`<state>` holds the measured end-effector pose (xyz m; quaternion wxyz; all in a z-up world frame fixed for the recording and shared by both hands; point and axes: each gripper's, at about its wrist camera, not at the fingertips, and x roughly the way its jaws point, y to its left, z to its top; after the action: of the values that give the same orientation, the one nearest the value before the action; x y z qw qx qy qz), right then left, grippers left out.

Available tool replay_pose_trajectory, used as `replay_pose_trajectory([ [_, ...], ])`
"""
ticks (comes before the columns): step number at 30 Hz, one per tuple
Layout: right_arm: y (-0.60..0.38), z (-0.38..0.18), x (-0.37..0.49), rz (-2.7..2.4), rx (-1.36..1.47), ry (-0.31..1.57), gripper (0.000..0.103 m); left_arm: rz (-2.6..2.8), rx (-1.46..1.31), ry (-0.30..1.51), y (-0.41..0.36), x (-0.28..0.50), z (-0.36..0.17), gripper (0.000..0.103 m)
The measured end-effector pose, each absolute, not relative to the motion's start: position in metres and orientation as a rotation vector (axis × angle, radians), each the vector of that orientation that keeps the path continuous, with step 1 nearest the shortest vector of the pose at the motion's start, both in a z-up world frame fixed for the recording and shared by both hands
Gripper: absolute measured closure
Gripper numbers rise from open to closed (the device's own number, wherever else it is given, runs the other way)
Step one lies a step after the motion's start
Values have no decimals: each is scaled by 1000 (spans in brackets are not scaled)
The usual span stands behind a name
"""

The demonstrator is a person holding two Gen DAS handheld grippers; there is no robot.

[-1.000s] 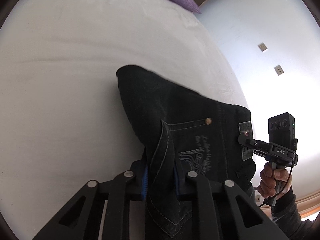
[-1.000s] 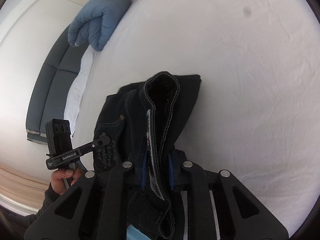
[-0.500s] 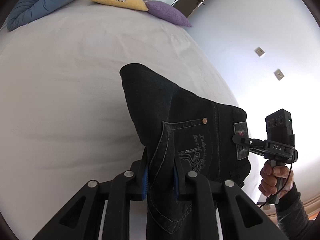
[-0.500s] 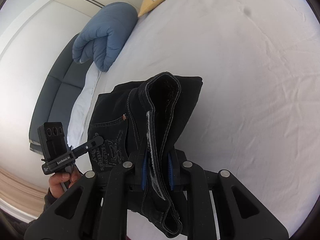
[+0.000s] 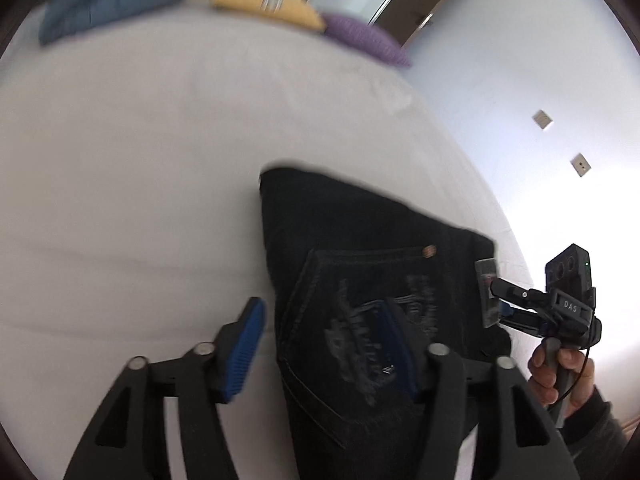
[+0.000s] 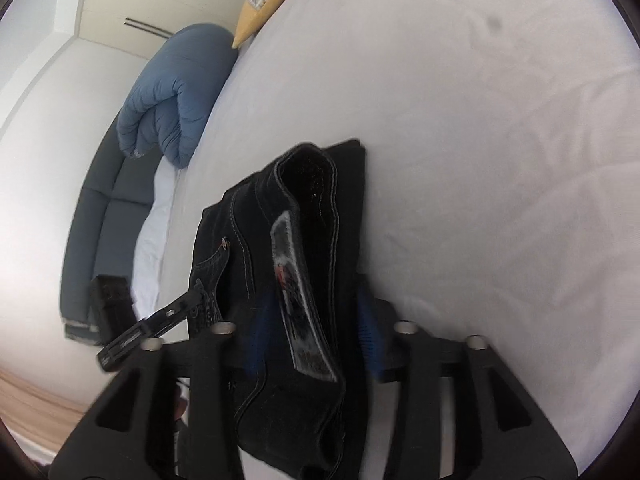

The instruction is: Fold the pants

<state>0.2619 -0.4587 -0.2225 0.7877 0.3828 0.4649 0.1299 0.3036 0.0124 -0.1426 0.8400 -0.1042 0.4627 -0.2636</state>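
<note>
The black jeans (image 5: 360, 248) lie folded on the white bed sheet (image 5: 120, 160), back pocket with grey embroidery facing up. My left gripper (image 5: 324, 340) is open, its blue pads spread to either side of the pocket edge, not clamping the cloth. In the right wrist view the jeans (image 6: 304, 216) show their waistband and a grey leather patch. My right gripper (image 6: 310, 332) is open too, its pads apart around the waistband. The right gripper also shows in the left wrist view (image 5: 504, 300) at the waistband patch.
A blue duvet (image 6: 176, 92), a yellow pillow (image 5: 272, 6) and a purple pillow (image 5: 364, 42) lie at the head of the bed. A dark grey sofa (image 6: 100, 216) stands beside the bed. A white wall with sockets (image 5: 580, 164) is to the right.
Both grippers have opened and let go of the jeans, which have settled flatter on the sheet. Both cameras have tilted up a little.
</note>
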Motion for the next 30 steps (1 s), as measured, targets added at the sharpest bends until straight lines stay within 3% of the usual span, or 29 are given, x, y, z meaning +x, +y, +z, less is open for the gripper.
replay_pose_trajectory([
  [1, -458, -211, 253, 248, 791, 968, 37, -530, -169, 886, 14, 284, -120, 17],
  [2, -450, -190, 240, 220, 750, 916, 35, -501, -127, 815, 16, 268, -103, 1],
  [4, -443, -158, 217, 185, 685, 835, 30, -458, -51, 656, 19, 230, -70, 0],
  [10, -404, -54, 127, 23, 398, 546, 28, -288, 78, 280, 10, 127, 18, 0],
  [11, -393, -36, 110, -2, 348, 483, 26, -248, 82, 237, 11, 111, 30, 0],
  [13, -370, -1, 76, -62, 258, 346, 6, -184, 65, 184, 29, 89, 47, 0],
  [15, -352, 29, 34, -130, 179, 177, 0, -135, 30, 118, 39, 65, 66, 0],
  [19, -327, 72, -23, -228, 51, -30, 0, -59, 75, -72, 46, 17, 96, 0],
  [30, -309, 141, -95, -240, 27, -41, 0, -39, 77, 48, 47, 16, 145, 0],
])
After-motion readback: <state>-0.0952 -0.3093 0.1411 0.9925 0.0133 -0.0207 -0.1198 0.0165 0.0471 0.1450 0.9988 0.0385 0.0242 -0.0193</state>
